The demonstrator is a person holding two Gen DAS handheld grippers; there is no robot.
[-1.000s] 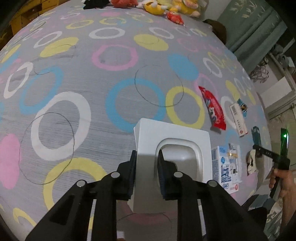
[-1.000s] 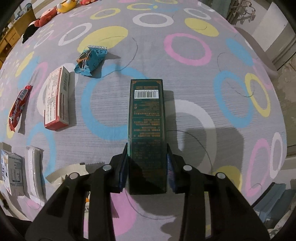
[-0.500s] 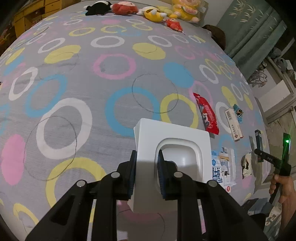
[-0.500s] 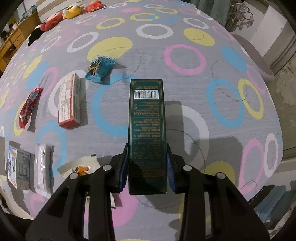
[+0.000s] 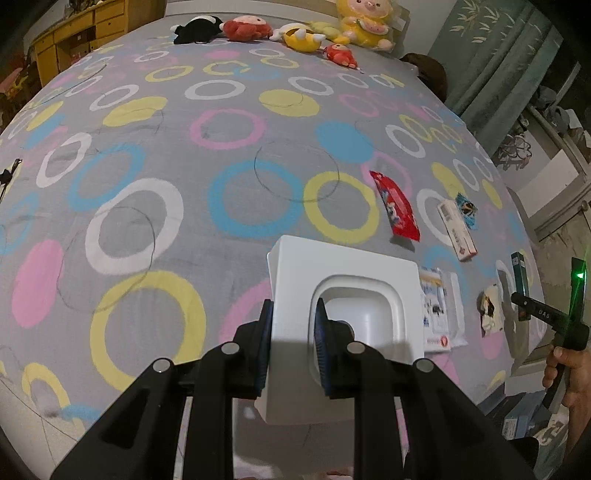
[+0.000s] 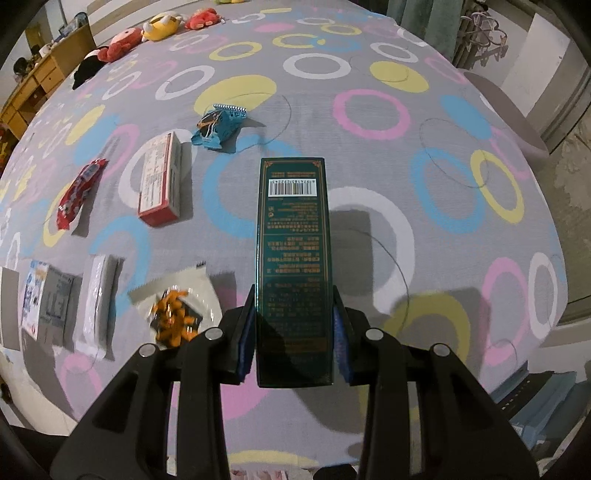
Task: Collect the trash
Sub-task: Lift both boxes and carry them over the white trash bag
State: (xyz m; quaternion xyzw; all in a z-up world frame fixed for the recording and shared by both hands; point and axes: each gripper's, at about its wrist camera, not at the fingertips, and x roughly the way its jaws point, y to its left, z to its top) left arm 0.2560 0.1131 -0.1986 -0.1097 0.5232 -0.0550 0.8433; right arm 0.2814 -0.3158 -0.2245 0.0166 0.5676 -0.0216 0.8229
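My left gripper (image 5: 291, 339) is shut on the left wall of a white square bin (image 5: 369, 266) and holds it above the bed. My right gripper (image 6: 293, 332) is shut on a long dark green box (image 6: 293, 236) with a barcode, held above the bed; it also shows in the left wrist view (image 5: 519, 275). Trash lies on the bed: a red snack bag (image 6: 79, 192) (image 5: 395, 205), a red and white carton (image 6: 160, 181) (image 5: 456, 230), a blue wrapper (image 6: 218, 125) (image 5: 466, 210), a white wrapper with orange print (image 6: 173, 314) (image 5: 489, 308), a white packet (image 6: 94, 299) and a blue and white leaflet (image 6: 35, 299) (image 5: 436, 310).
The bed has a grey sheet with coloured rings (image 5: 184, 184). Plush toys (image 5: 295, 33) line its far edge. A wooden dresser (image 5: 85, 29) stands at the far left and green curtains (image 5: 498, 55) at the right. The bed's near edge (image 6: 369, 454) runs below the right gripper.
Both grippers have risen and pulled back from the bed with their loads. More of the bed and the near trash shows in both views.
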